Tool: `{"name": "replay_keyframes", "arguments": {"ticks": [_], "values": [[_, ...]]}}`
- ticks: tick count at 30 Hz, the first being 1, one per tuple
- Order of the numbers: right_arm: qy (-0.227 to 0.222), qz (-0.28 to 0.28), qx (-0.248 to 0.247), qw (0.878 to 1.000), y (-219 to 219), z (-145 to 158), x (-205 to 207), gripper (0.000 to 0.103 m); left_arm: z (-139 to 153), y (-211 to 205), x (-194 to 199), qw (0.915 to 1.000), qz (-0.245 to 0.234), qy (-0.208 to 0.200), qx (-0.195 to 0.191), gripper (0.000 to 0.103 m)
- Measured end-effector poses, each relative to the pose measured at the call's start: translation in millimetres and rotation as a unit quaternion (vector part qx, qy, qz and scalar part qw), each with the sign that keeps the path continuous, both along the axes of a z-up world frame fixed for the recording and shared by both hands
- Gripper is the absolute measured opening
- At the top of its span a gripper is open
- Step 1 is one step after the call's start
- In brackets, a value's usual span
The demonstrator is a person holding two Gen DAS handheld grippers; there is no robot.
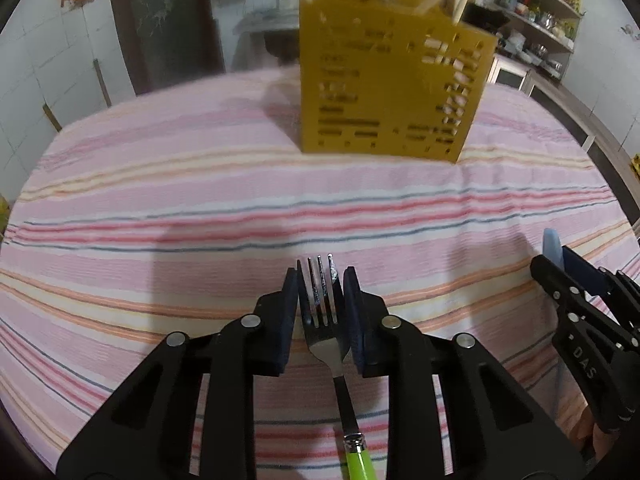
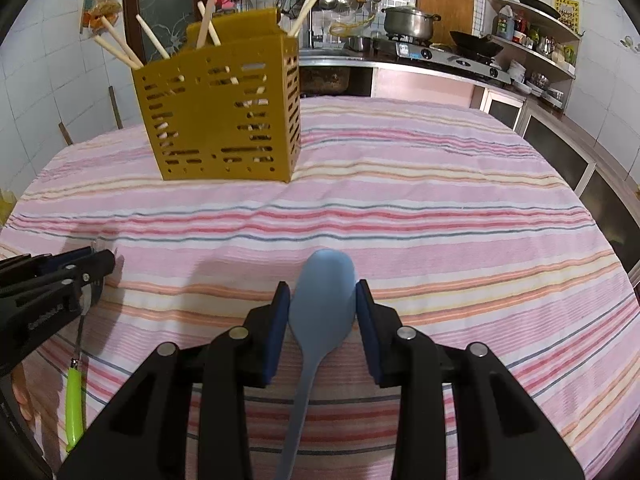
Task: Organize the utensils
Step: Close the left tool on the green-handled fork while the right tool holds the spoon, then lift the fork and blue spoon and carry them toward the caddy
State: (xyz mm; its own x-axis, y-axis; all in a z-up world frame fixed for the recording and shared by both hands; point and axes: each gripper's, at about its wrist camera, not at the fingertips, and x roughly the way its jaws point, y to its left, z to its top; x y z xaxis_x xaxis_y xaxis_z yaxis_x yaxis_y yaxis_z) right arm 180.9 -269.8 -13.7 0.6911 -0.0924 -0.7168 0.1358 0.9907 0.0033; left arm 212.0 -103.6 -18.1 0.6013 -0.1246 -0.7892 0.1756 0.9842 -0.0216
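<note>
Lime-green plastic on the fork (image 1: 326, 336) handle is the closest thing you notice, trailing back under the left gripper (image 1: 321, 280). Its fingers (image 1: 290, 300) are closed in on the fork's head, one pad on each side, tines poking forward just past the tips. Looks like a real pinch, though I can't swear whether the fork is lifted or lying on the tabletop (image 1: 200, 200).

Same story on the other side: the right gripper (image 2: 322, 292) has its fingers (image 2: 280, 312) squeezed on the bowl of a blue spoon (image 2: 320, 300), handle running straight back beneath the tool and cut off at the bottom edge. So both utensils have their long axis lined up with the fingers, working ends pointing ahead.

What the next move hinges on, I'd guess: the yellow slotted caddy (image 2: 224, 120) stands well ahead of both sets of fingers. For the left it's ahead and a touch to the right; for the right it's ahead and off to the left. The left one seems a bit nearer, hard to call.

Wooden chopsticks (image 2: 120, 50) already stick out of the top. The caddy's opening isn't visible from either camera, so which compartment is free, no idea. It's also blurry in the left view.
</note>
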Motion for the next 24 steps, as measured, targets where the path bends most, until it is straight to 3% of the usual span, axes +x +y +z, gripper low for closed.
{"name": "replay_keyframes", "arguments": {"ticks": [11, 24], "values": [[-0.076, 0.008, -0.005, 0.997, 10, 36, -19, 0.034, 63, 18, -54, 0.9933, -0.003, -0.115, -0.012, 0.022], [-0.174, 0.009, -0.031, 0.984, 24, 67, -60, 0.034, 88, 50, -104, 0.9777, 0.013, -0.209, -0.018, 0.022]]}}
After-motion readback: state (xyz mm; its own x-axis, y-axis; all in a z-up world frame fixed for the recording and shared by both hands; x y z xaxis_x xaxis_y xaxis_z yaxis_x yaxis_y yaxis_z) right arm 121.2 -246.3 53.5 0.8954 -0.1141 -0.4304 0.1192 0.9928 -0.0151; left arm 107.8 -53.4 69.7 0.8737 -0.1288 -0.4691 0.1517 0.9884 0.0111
